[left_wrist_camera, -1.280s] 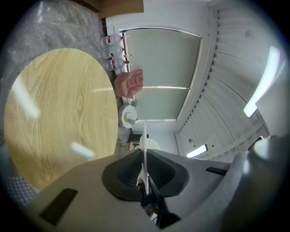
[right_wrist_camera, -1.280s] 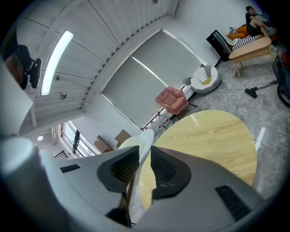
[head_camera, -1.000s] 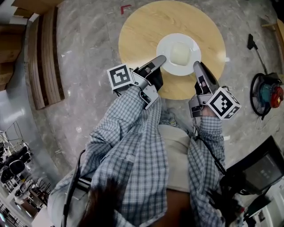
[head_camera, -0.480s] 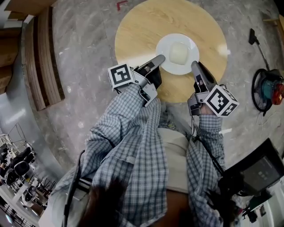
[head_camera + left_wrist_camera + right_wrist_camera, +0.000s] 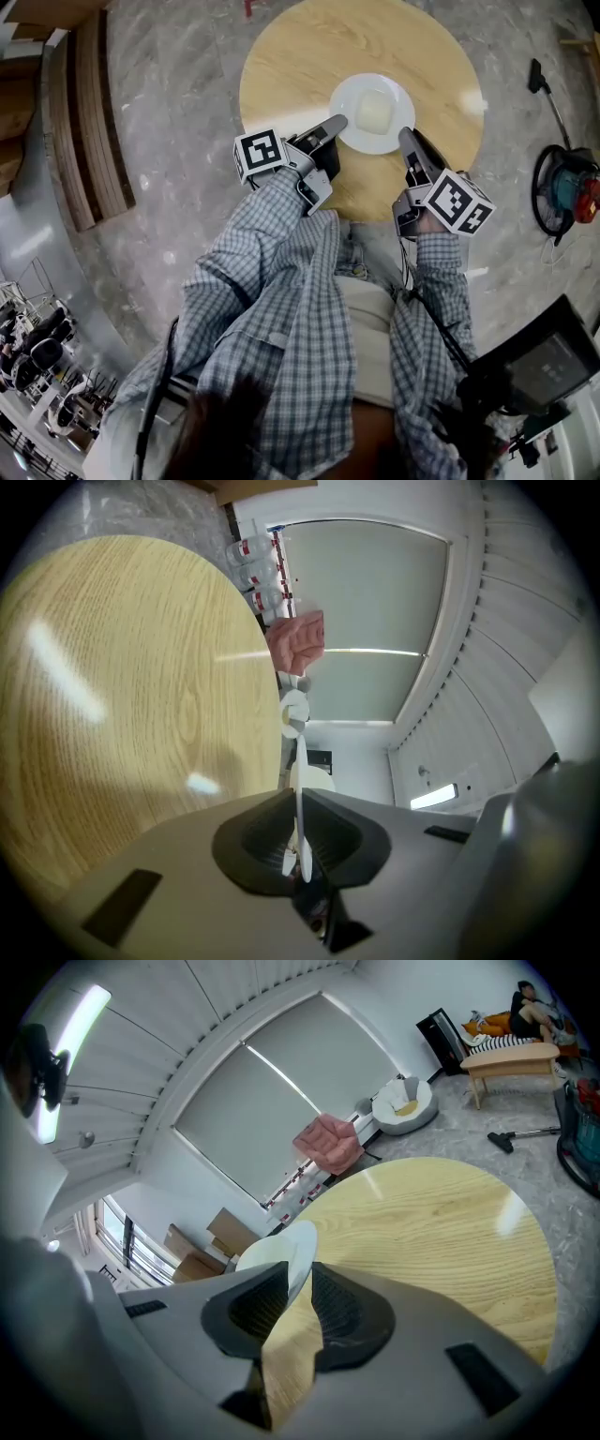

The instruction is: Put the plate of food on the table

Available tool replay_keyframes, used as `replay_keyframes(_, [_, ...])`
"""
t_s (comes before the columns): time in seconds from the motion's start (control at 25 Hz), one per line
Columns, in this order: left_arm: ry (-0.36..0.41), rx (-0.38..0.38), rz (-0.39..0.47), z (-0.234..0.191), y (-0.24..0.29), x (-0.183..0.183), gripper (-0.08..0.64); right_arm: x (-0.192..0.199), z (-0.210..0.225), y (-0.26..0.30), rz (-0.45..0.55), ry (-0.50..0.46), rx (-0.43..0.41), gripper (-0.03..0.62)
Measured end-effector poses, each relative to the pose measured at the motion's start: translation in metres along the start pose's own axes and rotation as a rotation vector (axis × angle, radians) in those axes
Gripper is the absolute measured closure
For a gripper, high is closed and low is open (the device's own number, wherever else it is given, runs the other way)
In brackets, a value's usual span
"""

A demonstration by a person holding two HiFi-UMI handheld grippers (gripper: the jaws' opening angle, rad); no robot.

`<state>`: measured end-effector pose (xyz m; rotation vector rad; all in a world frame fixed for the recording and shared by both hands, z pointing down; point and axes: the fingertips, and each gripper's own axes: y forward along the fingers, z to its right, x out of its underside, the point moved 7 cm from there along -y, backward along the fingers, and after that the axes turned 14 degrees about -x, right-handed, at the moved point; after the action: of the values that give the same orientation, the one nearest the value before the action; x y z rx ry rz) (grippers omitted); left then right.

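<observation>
A white plate (image 5: 398, 101) carrying a pale block of food (image 5: 375, 111) hangs over the round wooden table (image 5: 300, 56). My left gripper (image 5: 337, 123) is shut on the plate's left rim. In the left gripper view the plate (image 5: 298, 794) shows edge-on, pinched between the dark pads of that gripper (image 5: 298, 841). My right gripper (image 5: 405, 137) grips the plate's right rim. The right gripper view shows that rim (image 5: 281, 1258) between the pads of the right gripper (image 5: 298, 1290), with the tabletop (image 5: 431, 1232) close below.
Wooden planks (image 5: 94, 122) lie on the marble floor at the left. A coiled hose with an orange and teal tool (image 5: 565, 195) sits at the right, and a dark screen (image 5: 544, 361) at the lower right. A pink chair (image 5: 328, 1143) and a bench (image 5: 511, 1058) stand beyond the table.
Both grippers and the plate between them have sunk toward the tabletop, shifting slightly up and left in the head view. The grip on both rims is unchanged.
</observation>
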<state>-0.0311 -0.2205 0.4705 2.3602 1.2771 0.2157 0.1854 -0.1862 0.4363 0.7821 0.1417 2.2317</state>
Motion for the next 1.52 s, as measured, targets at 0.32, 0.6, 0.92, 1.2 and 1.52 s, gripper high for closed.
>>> replay_keyframes(0.32, [-0.019, -0.055, -0.014, -0.041, 0.022, -0.018, 0.535, 0.017, 0.034, 0.03, -0.041, 0.018, 0.058, 0.508])
replay_keyframes(0.6, [-0.037, -0.091, -0.033, -0.06, 0.037, -0.025, 0.54, 0.021, 0.052, 0.044, -0.072, 0.017, 0.081, 0.509])
replay_keyframes(0.92, [-0.024, -0.152, -0.048, -0.071, 0.039, -0.026, 0.54, 0.034, 0.064, 0.049, -0.108, 0.043, 0.116, 0.509])
replay_keyframes(1.2, [-0.02, -0.192, -0.053, -0.077, 0.039, -0.027, 0.54, 0.04, 0.071, 0.055, -0.141, 0.056, 0.129, 0.508])
replay_keyframes(1.52, [-0.015, -0.218, -0.051, -0.079, 0.039, -0.027, 0.54, 0.045, 0.076, 0.057, -0.145, 0.115, 0.142, 0.508])
